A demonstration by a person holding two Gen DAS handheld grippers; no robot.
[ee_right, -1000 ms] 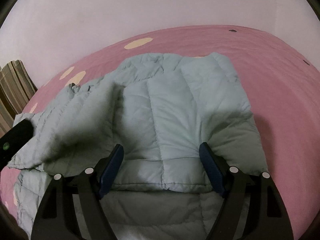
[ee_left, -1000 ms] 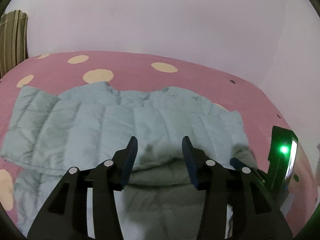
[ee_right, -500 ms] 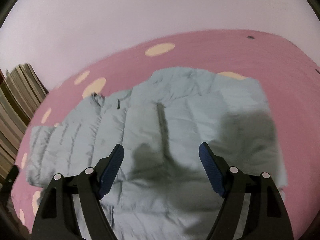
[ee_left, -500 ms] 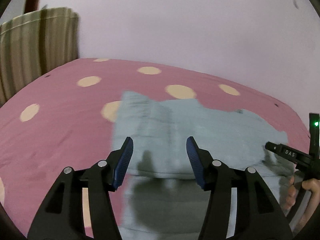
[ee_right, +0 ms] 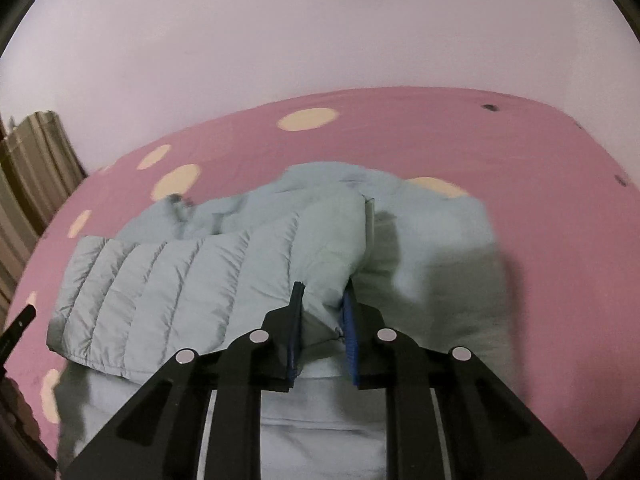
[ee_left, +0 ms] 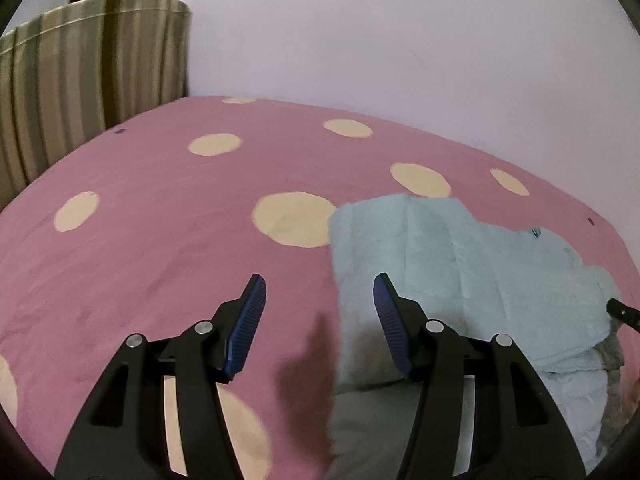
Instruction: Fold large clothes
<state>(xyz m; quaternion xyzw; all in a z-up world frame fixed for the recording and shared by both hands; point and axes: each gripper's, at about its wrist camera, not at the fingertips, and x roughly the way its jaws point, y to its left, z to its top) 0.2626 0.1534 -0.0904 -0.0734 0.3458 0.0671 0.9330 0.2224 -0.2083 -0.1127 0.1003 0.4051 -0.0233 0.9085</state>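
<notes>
Right wrist view, nearest first: the right gripper [ee_right: 322,300] at bottom centre has just been closing, and its blue pads now pinch a raised fold of the pale blue-green puffer jacket [ee_right: 208,276]. The jacket's quilted part spreads to the left of frame, a smoother layer lies to the right, and the collar area sits bunched toward the middle (zip detail too blurred to read).

Left wrist view: the left gripper [ee_left: 318,292] at bottom centre has jaws apart w/ nothing between them, having just been widening a little. Its left pad is over bare sheet; its right pad is over the jacket's edge, and whether it touches the fabric I can't tell. The jacket [ee_left: 460,264] fills the lower right there.

Beyond lies the pink bedsheet w/ cream dots [ee_left: 160,240], then a striped curtain [ee_left: 88,72] at upper left and a plain wall [ee_right: 320,32] at the back.
</notes>
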